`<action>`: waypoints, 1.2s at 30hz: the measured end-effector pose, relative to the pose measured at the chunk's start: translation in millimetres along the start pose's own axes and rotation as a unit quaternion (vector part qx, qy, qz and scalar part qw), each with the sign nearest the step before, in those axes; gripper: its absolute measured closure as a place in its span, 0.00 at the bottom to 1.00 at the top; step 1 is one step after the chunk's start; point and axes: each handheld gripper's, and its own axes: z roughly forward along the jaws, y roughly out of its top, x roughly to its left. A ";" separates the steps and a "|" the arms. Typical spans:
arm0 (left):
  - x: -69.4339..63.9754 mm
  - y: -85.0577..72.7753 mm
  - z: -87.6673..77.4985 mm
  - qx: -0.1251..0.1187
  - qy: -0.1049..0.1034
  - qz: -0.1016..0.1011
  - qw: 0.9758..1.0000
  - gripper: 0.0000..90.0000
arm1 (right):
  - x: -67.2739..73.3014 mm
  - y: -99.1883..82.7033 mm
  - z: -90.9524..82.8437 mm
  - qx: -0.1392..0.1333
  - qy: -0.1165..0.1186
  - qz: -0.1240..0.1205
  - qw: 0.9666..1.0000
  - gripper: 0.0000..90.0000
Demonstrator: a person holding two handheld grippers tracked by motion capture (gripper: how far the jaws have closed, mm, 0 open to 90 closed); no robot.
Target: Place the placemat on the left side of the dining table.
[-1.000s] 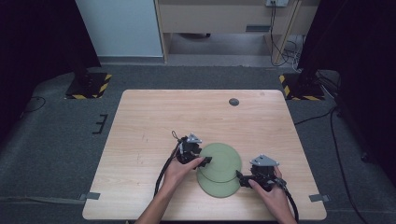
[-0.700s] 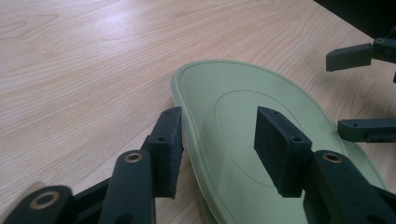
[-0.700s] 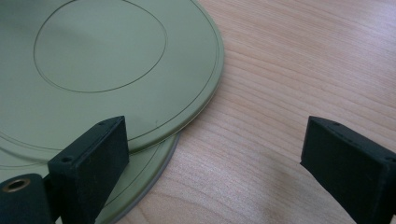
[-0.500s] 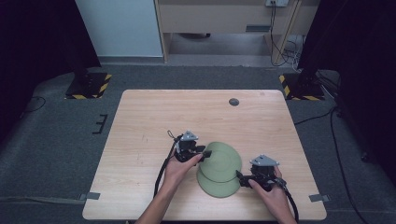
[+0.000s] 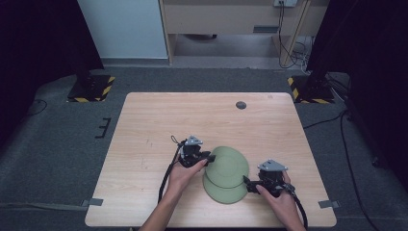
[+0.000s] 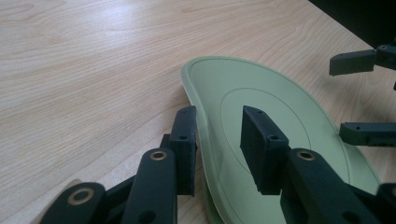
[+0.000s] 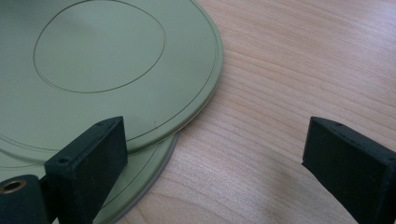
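**Top plate slides off the stack**

Shifted toward 11 o'clock, top plate (image 5: pixel 227 165) overhangs bottom plate (image 5: pixel 226 192) at table (image 5: pixel 159 120) front; left gripper (image 6: pixel 217 135) straddles its rim, jaws not closed; right gripper (image 7: pixel 210 154) spread wide; plates look stiff, smooth; grip the rim.

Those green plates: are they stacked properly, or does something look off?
The upper plate sits askew, slid off the lower plate toward the far side. The left gripper straddles its raised rim, jaws not closed. No chips or spills visible on the table.
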 end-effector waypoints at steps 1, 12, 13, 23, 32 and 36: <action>0.5 -0.2 0.0 0.003 0.001 0.001 1.000 0.74 | 0.0 0.0 0.0 0.000 0.000 -0.001 1.000 0.07; -4.7 -0.1 4.2 0.020 -0.001 0.011 1.000 0.81 | 0.0 0.0 0.0 0.000 0.000 -0.001 1.000 0.07; -5.5 0.3 3.8 0.016 0.000 0.011 1.000 0.80 | 0.0 0.0 0.0 0.000 0.000 -0.001 1.000 0.07; -8.3 0.9 3.3 0.007 0.014 0.025 1.000 0.83 | 0.2 -0.1 0.4 -0.002 0.000 -0.003 1.000 0.07; -9.1 2.4 0.4 -0.002 0.008 0.025 1.000 0.86 | 1.7 0.1 -0.3 -0.003 -0.003 -0.004 1.000 0.08; -10.1 3.5 -1.2 -0.005 0.006 0.030 1.000 0.89 | 2.0 0.1 -0.3 -0.003 -0.004 -0.005 1.000 0.08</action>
